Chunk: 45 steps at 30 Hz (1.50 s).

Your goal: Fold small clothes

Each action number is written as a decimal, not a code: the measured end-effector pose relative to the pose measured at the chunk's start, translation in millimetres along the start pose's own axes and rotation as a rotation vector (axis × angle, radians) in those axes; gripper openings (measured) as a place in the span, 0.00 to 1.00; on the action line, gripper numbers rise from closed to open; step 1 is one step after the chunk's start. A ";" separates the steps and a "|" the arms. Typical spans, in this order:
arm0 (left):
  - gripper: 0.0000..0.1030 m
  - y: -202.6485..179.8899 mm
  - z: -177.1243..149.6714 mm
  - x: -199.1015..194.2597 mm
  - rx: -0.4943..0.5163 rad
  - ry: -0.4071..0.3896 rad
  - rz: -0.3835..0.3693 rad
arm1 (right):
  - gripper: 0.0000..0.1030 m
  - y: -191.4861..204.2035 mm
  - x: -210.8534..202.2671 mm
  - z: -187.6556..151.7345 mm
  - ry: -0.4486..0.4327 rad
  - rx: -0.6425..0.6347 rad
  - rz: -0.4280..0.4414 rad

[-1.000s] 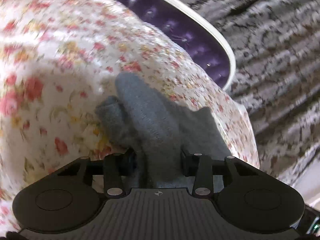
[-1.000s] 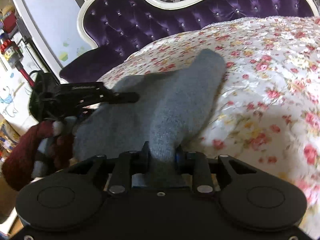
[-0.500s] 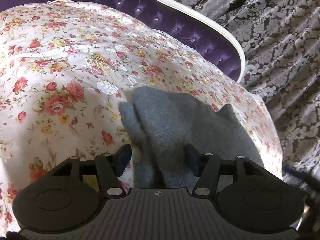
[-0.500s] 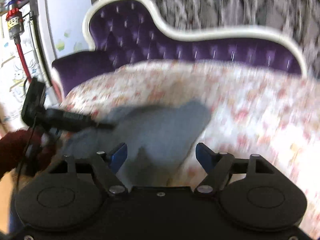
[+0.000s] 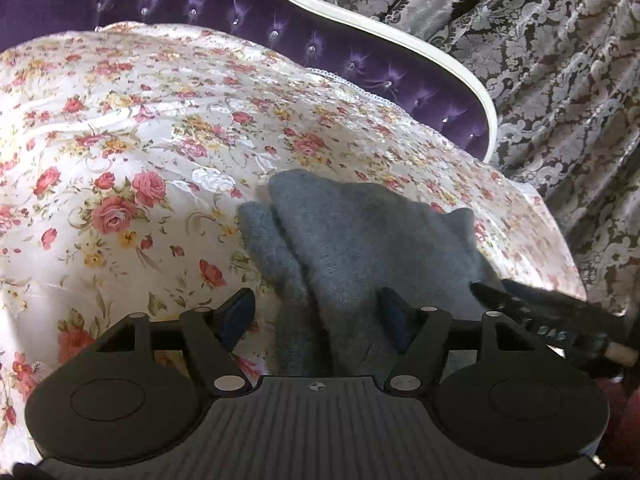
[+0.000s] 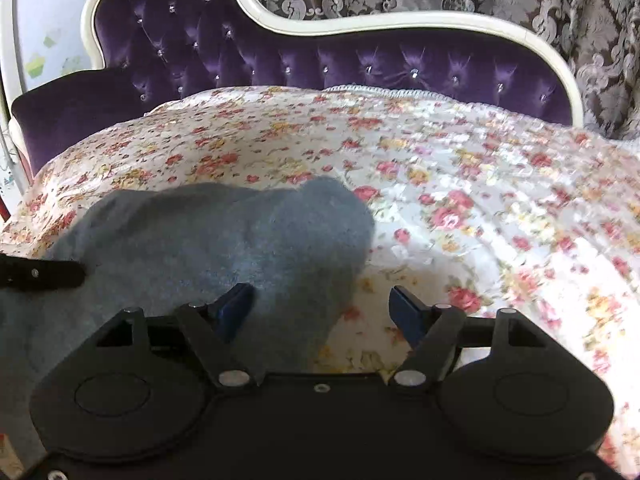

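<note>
The grey garment (image 5: 360, 240) is looking like fuzzy matt knit wool. The floral bedspread (image 6: 460, 184) is giving off a satiny sheen, and the purple headboard (image 6: 320, 64) is looking like tufted velvet.

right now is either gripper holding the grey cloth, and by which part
Neither. The left gripper and right gripper are both open; the grey cloth lies loose on the floral bedspread.

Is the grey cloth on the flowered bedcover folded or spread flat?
Folded, loosely. In the left wrist view the grey cloth shows one layer lying over another, with a lower edge sticking out at its left side. It rests on the bedcover.
</note>
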<state>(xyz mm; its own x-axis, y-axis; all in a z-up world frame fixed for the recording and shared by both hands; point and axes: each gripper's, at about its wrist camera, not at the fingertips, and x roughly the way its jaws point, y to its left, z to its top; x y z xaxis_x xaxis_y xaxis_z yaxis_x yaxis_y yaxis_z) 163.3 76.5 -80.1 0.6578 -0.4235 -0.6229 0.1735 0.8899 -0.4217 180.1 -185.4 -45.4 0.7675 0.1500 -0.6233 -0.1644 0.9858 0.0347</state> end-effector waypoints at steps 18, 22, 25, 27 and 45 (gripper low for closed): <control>0.78 -37.0 -30.8 -45.8 0.175 -0.043 0.187 | 0.96 11.6 -67.2 -25.7 -0.066 -0.002 0.014; 0.78 -57.6 -33.7 -61.9 0.236 -0.078 0.236 | 0.99 12.1 -88.6 -29.2 -0.114 0.026 0.026; 0.78 -74.9 -37.0 -72.7 0.253 -0.097 0.289 | 0.99 14.6 -104.1 -29.2 -0.150 0.024 0.012; 0.78 -85.5 -39.5 -79.9 0.261 -0.113 0.299 | 0.99 18.0 -116.4 -29.1 -0.183 0.023 -0.009; 0.78 -124.8 -71.3 -115.7 0.250 -0.093 0.391 | 0.99 42.6 -162.8 -49.5 -0.135 0.060 -0.042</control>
<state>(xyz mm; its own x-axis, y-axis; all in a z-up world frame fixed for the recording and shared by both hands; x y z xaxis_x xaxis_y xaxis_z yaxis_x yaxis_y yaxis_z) 13.3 2.4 -2.5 0.7698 -0.0412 -0.6370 0.0632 0.9979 0.0118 17.4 -171.6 18.9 0.8499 0.1131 -0.5147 -0.0959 0.9936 0.0600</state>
